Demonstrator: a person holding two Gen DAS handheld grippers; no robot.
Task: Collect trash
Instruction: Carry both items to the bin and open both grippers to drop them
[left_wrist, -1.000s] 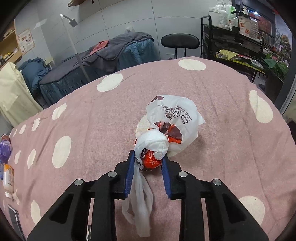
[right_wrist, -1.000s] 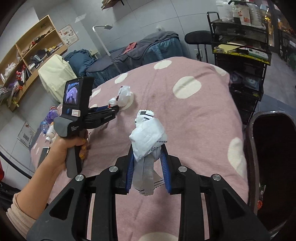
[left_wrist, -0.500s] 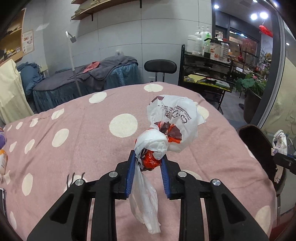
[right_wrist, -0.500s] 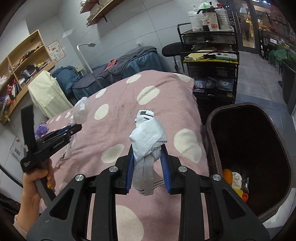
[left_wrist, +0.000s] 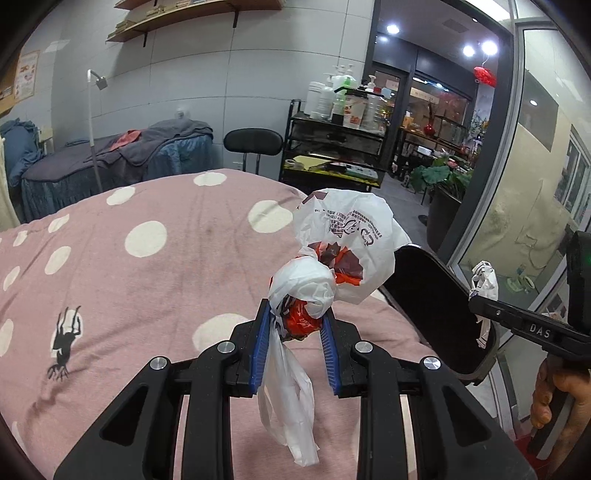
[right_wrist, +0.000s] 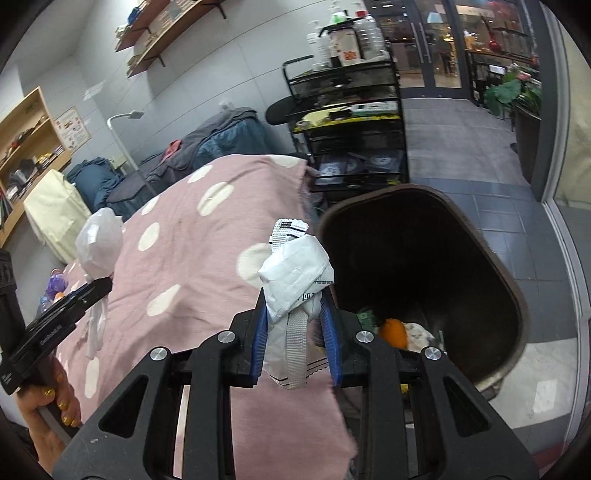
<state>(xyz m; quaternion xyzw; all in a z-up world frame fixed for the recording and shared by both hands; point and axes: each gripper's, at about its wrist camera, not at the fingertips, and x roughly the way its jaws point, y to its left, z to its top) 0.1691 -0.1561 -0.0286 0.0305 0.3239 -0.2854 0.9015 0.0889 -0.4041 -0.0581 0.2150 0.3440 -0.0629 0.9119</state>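
Observation:
My left gripper (left_wrist: 295, 325) is shut on a knotted white plastic bag (left_wrist: 343, 243) with red print, held above the pink dotted bed cover (left_wrist: 166, 266). The bag's tail hangs below the jaws. My right gripper (right_wrist: 295, 314) is shut on a white crumpled wrapper (right_wrist: 295, 273) with a grey strip, held at the bed's edge next to the dark trash bin (right_wrist: 509, 280). The bin holds an orange item (right_wrist: 392, 330) and other scraps. The bin (left_wrist: 436, 295) also shows in the left wrist view, right of the bag, with the right gripper (left_wrist: 476, 299) over it.
A black shelf cart (right_wrist: 351, 122) with bottles stands beyond the bed's far end, with a black stool (left_wrist: 253, 142) beside it. A second bed with blue covers (left_wrist: 122, 162) and a floor lamp (left_wrist: 94, 122) are at the back. A glass wall (left_wrist: 535, 184) is to the right.
Both grippers have swung right with their loads, from over the bed toward its edge. The trash bin has come into full view under the right gripper and into the left view.

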